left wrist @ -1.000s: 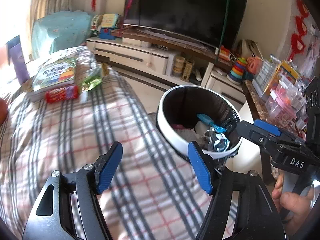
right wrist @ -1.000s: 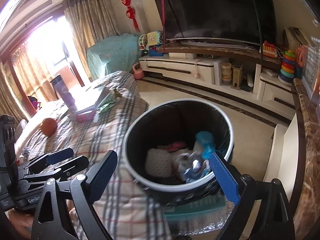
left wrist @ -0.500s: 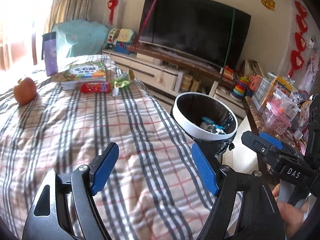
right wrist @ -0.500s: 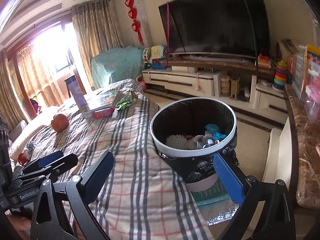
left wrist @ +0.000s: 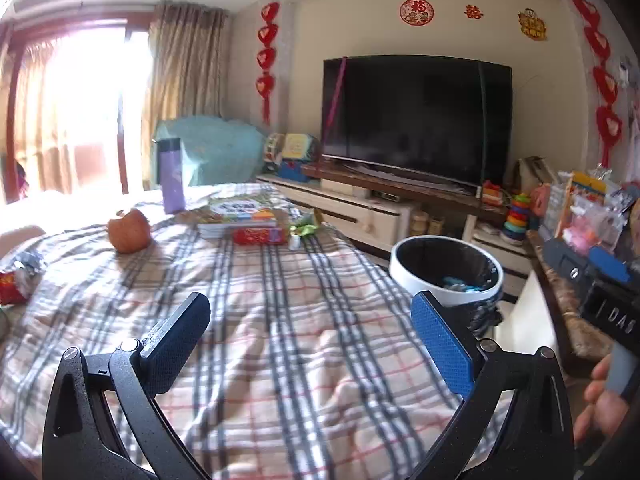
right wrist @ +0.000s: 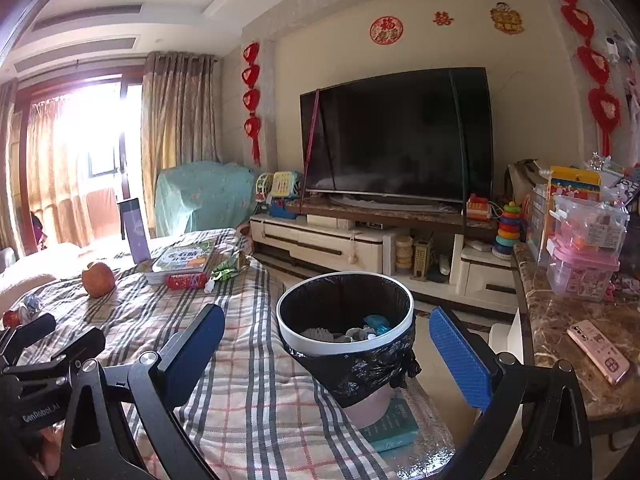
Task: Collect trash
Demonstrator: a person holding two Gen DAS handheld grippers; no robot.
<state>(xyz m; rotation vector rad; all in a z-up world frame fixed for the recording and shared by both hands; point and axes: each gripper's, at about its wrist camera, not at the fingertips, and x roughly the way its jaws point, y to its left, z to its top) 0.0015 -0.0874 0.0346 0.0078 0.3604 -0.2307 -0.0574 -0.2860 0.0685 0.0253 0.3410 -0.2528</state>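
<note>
Now both grippers, left (left wrist: 306,338) and right (right wrist: 326,350), spread wide, holding nothing (bin (right wrist: 346,322) just beside bed (left wrist: 280,340), trash inside).

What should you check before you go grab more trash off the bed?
1. Left gripper is open with nothing in it: ok.
2. Right gripper is open with nothing in it: ok.
3. Trash bin stands upright beside the bed, liner in, room left inside: ok.
4. Trash left to collect: the green wrapper and red packet lie by the books, and a crumpled wrapper lies at the bed's left edge: not ok, still there.
5. Apple and purple bottle are not trash, so leave them: ok.
6. Whether the red packet is empty: cannot tell.
</note>
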